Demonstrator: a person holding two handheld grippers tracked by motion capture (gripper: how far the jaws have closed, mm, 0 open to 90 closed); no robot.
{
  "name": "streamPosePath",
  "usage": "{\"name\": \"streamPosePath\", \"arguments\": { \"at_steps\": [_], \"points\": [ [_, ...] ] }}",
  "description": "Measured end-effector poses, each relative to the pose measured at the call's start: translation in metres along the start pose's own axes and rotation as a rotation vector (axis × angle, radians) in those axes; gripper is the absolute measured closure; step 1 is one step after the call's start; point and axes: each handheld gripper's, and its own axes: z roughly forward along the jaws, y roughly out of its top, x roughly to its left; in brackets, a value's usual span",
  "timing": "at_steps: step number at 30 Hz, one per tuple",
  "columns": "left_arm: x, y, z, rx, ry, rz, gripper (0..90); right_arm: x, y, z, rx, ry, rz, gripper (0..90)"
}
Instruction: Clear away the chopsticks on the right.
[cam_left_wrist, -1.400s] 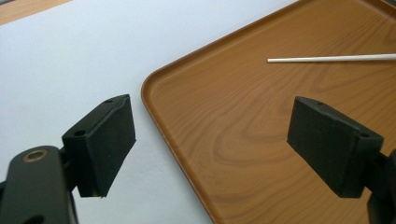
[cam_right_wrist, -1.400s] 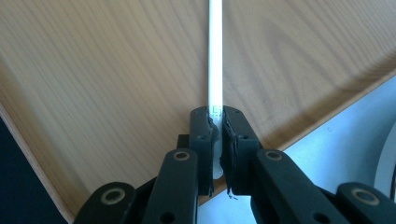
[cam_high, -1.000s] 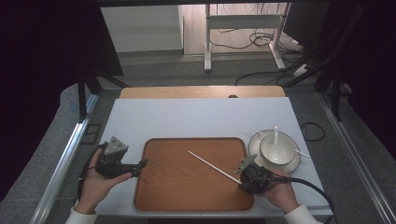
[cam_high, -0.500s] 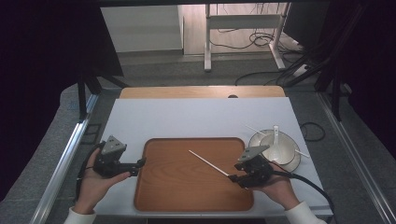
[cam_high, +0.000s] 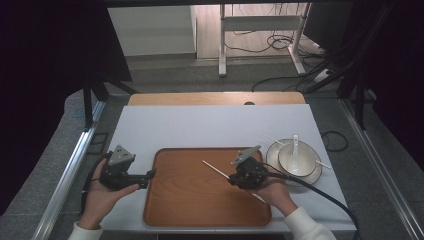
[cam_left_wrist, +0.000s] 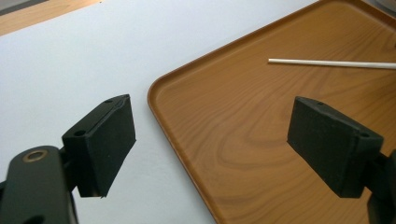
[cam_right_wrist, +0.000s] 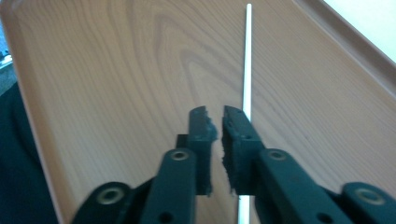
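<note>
We hold the right gripper (cam_high: 234, 179) over the wooden tray (cam_high: 180, 210), and its jaws have just been closing; in the right gripper view they stand almost together, a thin slit left between the pads and nothing caught in it (cam_right_wrist: 219, 135). The white chopstick (cam_right_wrist: 246, 65) lies flat on the tray just beside the outer face of one jaw, running on ahead of the tips and passing back under the gripper body. It is beside the jaws, not between them. In the high view the same chopstick (cam_high: 215, 169) reaches out from under the gripper toward the tray's middle.

Our left gripper (cam_high: 149, 175) sits at the tray's near-left edge, its jaws wide apart with nothing between them (cam_left_wrist: 210, 140). From it, the chopstick (cam_left_wrist: 327, 63) lies well ahead and off to one side, and the tray's rounded corner (cam_left_wrist: 156, 91) sits between the two pads.

Beyond the right gripper, off the tray, stands a white bowl (cam_high: 305, 165) with a spoon (cam_high: 295, 147) in it.
</note>
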Motion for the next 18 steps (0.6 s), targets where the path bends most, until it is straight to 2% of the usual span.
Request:
{"name": "streamPosePath", "arguments": {
  "at_steps": [2, 8, 18],
  "points": [
    [0.000, 0.000, 0.000, 0.001, 0.001, 0.000, 14.6, 0.001, 0.004, 0.005, 0.005, 0.006, -0.008, 89.4],
    [0.000, 0.000, 0.001, 0.004, -0.003, 0.001, 14.6, 0.001, 0.013, 0.021, 0.041, 0.013, -0.022, 89.7],
    [0.001, -0.001, 0.002, 0.004, -0.004, -0.002, 14.6, -0.010, 0.018, 0.046, 0.073, -0.034, -0.003, 89.6]
  ]
}}
